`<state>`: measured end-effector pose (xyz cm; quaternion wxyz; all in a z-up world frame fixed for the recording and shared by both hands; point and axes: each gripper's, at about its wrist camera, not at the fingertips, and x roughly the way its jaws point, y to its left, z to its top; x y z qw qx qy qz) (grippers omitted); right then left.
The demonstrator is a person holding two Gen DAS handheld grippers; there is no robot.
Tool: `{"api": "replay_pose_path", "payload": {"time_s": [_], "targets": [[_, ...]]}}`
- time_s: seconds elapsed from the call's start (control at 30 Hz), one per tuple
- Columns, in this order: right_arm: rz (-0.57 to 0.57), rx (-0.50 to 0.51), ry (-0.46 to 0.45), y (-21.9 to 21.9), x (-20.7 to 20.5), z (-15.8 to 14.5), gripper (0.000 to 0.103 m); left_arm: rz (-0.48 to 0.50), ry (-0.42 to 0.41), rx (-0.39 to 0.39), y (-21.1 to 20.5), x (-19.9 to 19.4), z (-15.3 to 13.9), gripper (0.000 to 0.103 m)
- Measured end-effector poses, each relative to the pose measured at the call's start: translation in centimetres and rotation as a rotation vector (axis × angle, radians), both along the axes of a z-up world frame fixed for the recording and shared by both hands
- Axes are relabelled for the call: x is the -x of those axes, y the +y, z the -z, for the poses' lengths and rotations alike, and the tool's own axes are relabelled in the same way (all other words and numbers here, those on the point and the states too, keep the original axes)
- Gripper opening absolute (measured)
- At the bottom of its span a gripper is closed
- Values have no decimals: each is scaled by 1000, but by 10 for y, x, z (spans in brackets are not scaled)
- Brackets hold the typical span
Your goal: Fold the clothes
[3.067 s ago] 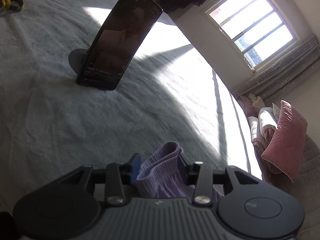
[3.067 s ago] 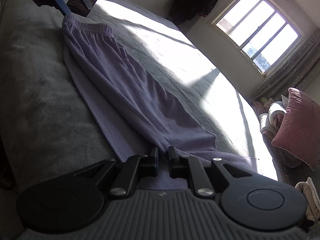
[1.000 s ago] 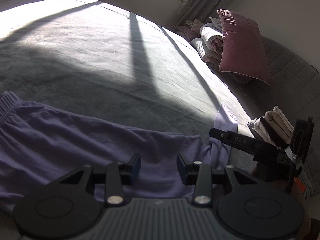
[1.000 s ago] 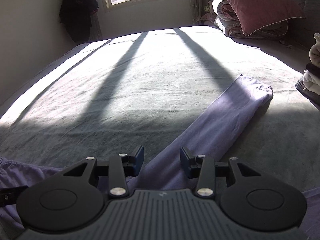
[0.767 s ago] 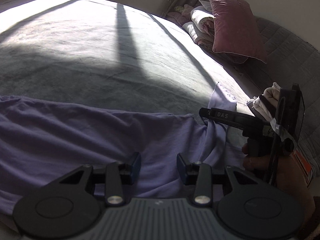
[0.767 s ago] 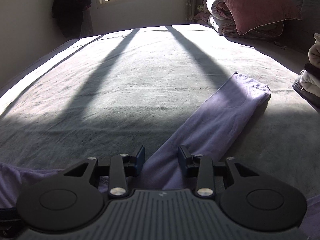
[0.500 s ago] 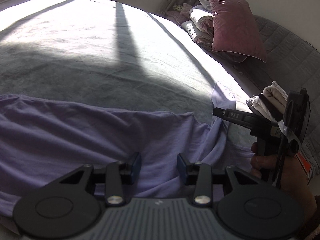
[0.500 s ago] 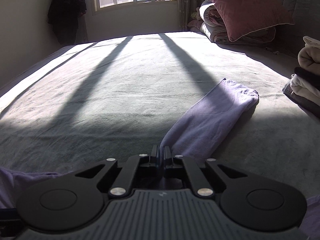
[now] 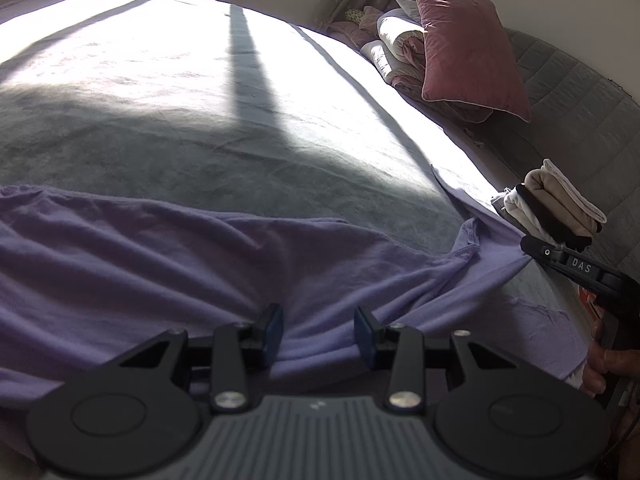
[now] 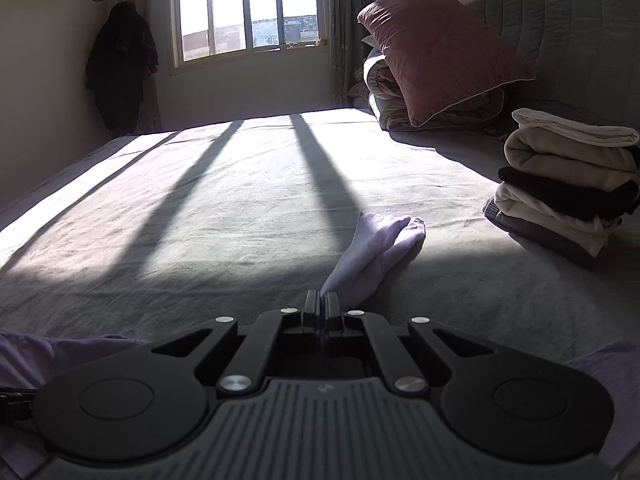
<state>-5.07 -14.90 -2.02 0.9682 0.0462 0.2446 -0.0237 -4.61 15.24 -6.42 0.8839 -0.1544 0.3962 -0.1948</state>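
Bed [image 10: 200,208] holds purple pants [image 9: 160,256], right tool [image 10: 321,304] pinching them.

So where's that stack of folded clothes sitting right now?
The stack of folded cream, black and grey clothes sits on the grey bed at the right side of both views, by the grey padded headboard, beyond the lilac trousers.

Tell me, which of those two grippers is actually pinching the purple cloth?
The right gripper: its jaws are shut on the purple trousers, pulling one leg taut. The left gripper hangs open over the fabric, gripping nothing.
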Motion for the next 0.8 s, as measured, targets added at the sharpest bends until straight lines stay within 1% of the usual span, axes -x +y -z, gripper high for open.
{"api": "replay_pose_path", "payload": {"time_s": [0.23,0.47,0.57,0.8], "targets": [[-23,-5,44,-12,20,3,1,-9,-10,-21,-3,3,0,40],[-65,-11,120,-17,24,-1,1,-1,-11,-92,-12,3,-5,41],[-99,4,137,-19,27,-3,1,4,-5,-111,-15,2,-6,41],[-175,29,231,-26,29,19,1,11,4,-112,-14,0,-6,41]]}}
